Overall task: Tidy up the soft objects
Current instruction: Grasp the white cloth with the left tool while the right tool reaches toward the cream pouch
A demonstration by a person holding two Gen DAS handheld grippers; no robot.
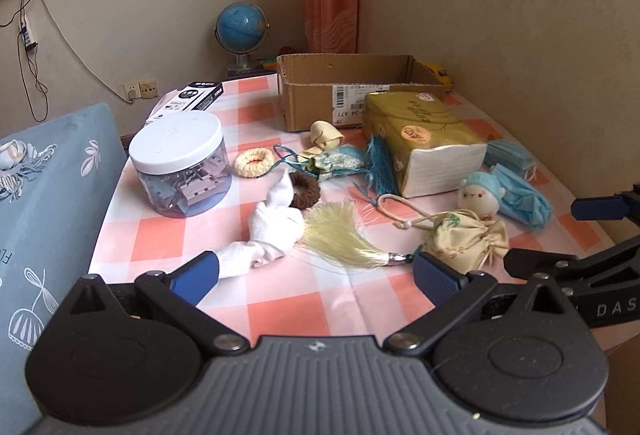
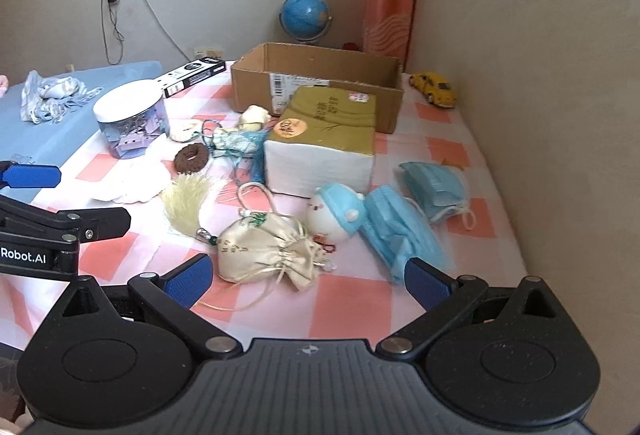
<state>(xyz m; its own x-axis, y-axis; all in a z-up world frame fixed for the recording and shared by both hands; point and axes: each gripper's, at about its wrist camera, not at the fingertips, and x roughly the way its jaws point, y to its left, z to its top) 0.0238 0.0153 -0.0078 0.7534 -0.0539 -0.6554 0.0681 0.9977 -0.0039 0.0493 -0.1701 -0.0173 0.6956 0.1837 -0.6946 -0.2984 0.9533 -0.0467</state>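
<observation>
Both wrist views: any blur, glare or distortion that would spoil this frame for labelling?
Left wrist view: sharp centre, fisheye bending at the edges, soft daylight, no harsh glare on the jar lid. Right wrist view: slightly softer, dark vignette in the corners, the face masks mildly blurred; the cardboard box is readable in both.

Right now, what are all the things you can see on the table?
cardboard box: 1, brown, back of table, open
tissue pack: 1, gold, before the box
face masks: 2, blue, right side
plush doll: 1, white, blue hat, beside masks
drawstring pouch: 1, cream, front
tassel: 1, pale yellow, front middle
white cloth: 1, front left
hair ties: 2, brown and cream, middle
clip jar: 1, clear, white lid, left
globe: 1, blue, back
toy car: 1, yellow, back right
left gripper: open
right gripper: open
</observation>
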